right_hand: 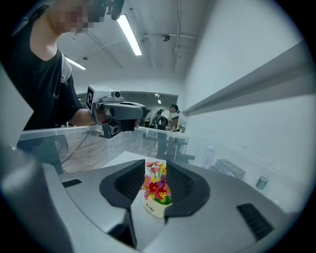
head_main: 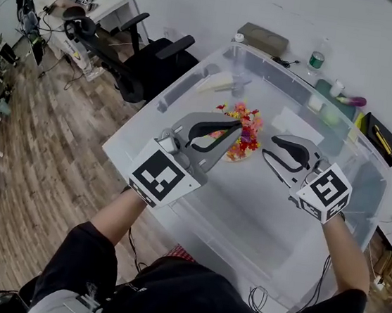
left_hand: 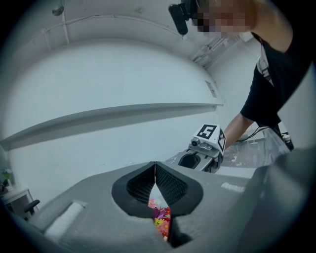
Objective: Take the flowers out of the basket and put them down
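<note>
Hovering by flowers (head_main: 245, 133), left gripper (head_main: 237, 125) is shut, right gripper (head_main: 268, 145) fingers (right_hand: 123, 185) slightly apart, both empty; narrow gap is risking toppling basket (right_hand: 154, 208).

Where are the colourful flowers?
In the head view, the flowers sit mid-frame on the glass table, just ahead of the left tongs and right tongs.

Bright, even indoor light, ceiling tube lamp (right_hand: 129, 33) glaring, fisheye-bent edges, dark corners, near foreground perhaps slightly soft
</note>
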{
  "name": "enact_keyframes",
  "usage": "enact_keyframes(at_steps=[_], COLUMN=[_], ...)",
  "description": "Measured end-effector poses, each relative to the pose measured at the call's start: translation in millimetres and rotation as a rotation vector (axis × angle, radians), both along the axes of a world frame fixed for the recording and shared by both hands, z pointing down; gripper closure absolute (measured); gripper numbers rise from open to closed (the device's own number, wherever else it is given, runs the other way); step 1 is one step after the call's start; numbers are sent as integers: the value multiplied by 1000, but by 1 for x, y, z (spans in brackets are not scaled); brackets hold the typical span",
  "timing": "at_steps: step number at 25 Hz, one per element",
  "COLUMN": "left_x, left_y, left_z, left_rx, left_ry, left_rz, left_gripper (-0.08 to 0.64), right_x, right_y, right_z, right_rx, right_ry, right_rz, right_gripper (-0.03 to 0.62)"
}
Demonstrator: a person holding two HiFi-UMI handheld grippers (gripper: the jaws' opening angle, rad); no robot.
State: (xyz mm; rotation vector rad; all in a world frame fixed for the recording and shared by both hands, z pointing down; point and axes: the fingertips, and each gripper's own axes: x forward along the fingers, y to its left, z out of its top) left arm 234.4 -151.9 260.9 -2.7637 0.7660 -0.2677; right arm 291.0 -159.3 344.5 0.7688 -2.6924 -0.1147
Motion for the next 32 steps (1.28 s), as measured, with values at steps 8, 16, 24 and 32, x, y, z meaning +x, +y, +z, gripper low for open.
enact_keyframes(at_steps=[8, 16, 24, 32], left_x=[-3, -4, 4, 10], left_y=[-14, -18, -11, -5], left_z=[16, 17, 18, 21], left_rx=[-38, -39, 15, 8], left_ry=[-15, -4, -47, -61], left_rz=[-34, -27, 3, 45], left_gripper=[558, 558, 558, 558], right_x=[4, -3, -8, -17], right_y=[-22, -31, -36, -47], right_z=[19, 48, 104, 131], right_rx=[-47, -52, -111, -159], right_ry=[-70, -25, 83, 62], right_rz=[-13, -113, -173, -164], right_gripper=[379, 319, 284, 275])
